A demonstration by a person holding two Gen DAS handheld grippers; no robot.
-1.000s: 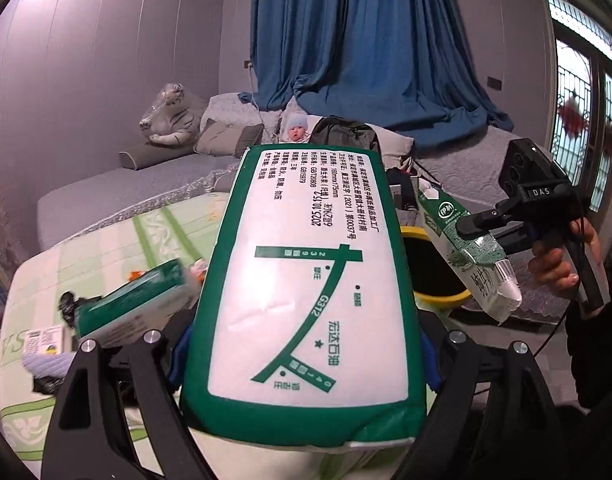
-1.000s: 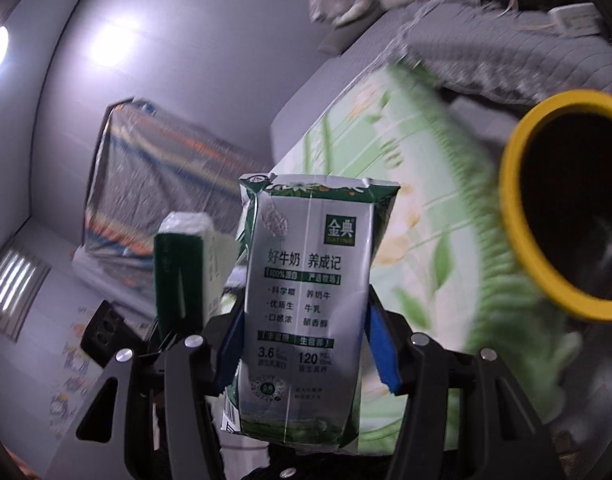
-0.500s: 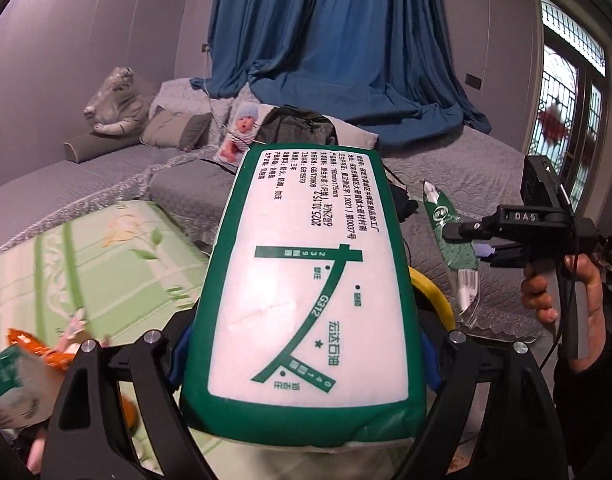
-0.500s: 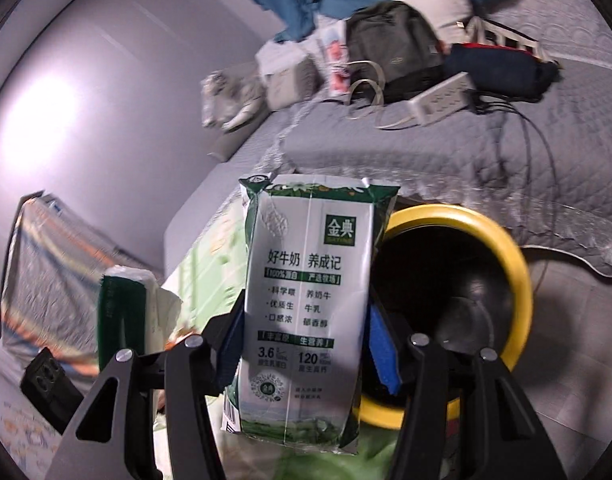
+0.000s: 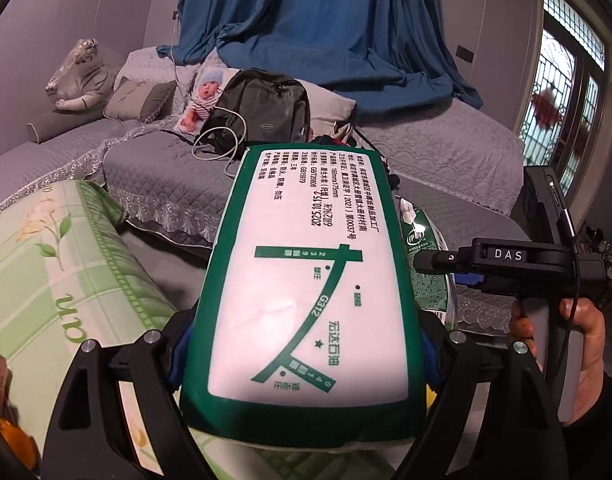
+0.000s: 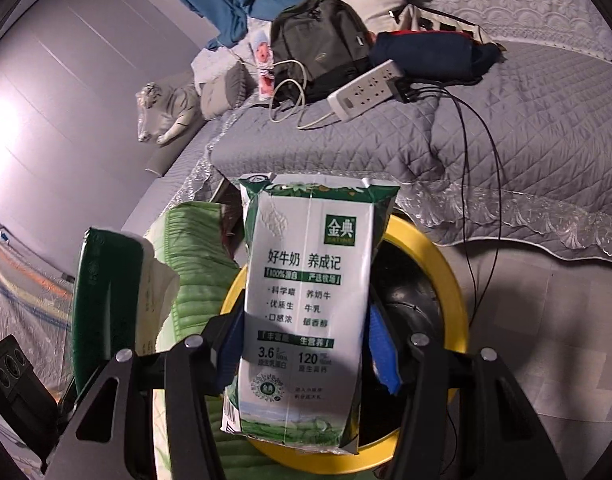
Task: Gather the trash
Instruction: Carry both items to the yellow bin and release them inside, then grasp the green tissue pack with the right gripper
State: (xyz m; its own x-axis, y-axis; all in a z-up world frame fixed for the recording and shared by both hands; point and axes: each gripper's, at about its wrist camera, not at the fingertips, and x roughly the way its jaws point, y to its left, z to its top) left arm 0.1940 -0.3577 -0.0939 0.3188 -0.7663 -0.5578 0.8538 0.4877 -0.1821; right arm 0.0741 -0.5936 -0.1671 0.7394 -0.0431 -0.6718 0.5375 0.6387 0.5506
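Left gripper: jaws clamped on the green-and-white tissue pack, held beside the green-covered surface. Right gripper: jaws clamped on the milk carton, held directly above the yellow-rimmed trash bin.

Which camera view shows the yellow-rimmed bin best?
The right wrist view: the yellow-rimmed bin lies just behind the milk carton, its dark inside visible. In the left wrist view the tissue pack hides it almost completely.
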